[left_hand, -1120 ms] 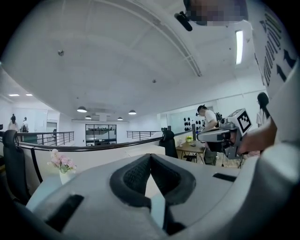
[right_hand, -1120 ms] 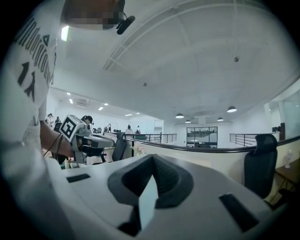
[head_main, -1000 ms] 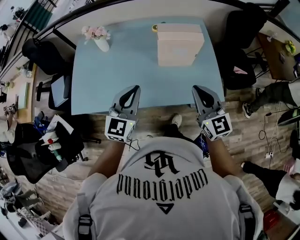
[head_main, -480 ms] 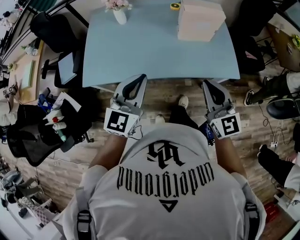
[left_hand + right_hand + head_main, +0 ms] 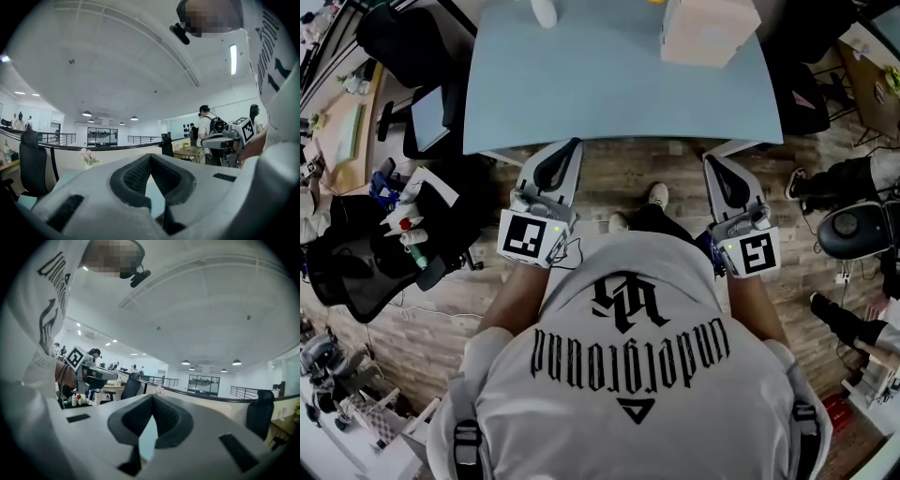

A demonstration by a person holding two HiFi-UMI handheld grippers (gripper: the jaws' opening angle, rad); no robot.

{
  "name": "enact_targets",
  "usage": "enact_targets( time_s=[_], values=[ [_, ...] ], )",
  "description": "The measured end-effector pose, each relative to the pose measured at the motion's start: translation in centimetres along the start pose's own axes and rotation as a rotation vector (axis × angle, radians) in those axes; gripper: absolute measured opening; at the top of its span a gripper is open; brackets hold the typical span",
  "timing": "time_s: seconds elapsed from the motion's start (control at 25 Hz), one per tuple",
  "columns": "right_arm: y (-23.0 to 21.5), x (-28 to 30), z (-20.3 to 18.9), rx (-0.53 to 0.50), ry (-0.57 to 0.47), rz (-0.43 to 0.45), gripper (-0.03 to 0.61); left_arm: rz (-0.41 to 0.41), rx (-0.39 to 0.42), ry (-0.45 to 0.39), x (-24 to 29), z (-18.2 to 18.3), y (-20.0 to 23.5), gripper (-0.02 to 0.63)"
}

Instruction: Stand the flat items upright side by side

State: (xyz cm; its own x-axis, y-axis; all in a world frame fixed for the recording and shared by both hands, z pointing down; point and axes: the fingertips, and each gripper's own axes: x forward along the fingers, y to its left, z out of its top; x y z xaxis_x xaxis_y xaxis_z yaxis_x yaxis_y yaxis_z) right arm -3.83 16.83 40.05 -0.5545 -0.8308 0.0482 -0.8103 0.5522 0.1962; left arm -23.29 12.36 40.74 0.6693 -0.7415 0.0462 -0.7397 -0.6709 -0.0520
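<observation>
A stack of pale beige flat boxes (image 5: pixel 705 28) lies at the far right of the light blue table (image 5: pixel 609 84), cut off by the top edge of the head view. My left gripper (image 5: pixel 572 146) is shut and empty, held over the wooden floor just short of the table's near edge. My right gripper (image 5: pixel 712 161) is likewise shut with nothing in it, also off the table. In the left gripper view the left gripper (image 5: pixel 150 157) has its jaws pressed together. The right gripper view shows the right gripper (image 5: pixel 152 397) closed too. Both point upward toward the ceiling.
A white vase (image 5: pixel 544 11) with flowers (image 5: pixel 89 157) stands at the table's far left. Black office chairs (image 5: pixel 403 37) and a cluttered cart (image 5: pixel 403 230) stand left of the table. More chairs and a person's legs (image 5: pixel 839 178) are at the right. People stand in the background (image 5: pixel 206 131).
The table and boxes have slid toward the top of the head view. Both grippers, earlier over the table's near edge, are now over the floor short of it, still shut.
</observation>
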Motion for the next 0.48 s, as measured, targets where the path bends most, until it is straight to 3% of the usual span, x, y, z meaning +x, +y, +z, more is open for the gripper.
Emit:
enact_targets(
  time_s=[0.48],
  values=[
    [0.67, 0.59, 0.81, -0.001, -0.023, 0.008, 0.005, 0.000, -0.027, -0.023, -0.26, 0.47, 0.43, -0.002]
  ],
)
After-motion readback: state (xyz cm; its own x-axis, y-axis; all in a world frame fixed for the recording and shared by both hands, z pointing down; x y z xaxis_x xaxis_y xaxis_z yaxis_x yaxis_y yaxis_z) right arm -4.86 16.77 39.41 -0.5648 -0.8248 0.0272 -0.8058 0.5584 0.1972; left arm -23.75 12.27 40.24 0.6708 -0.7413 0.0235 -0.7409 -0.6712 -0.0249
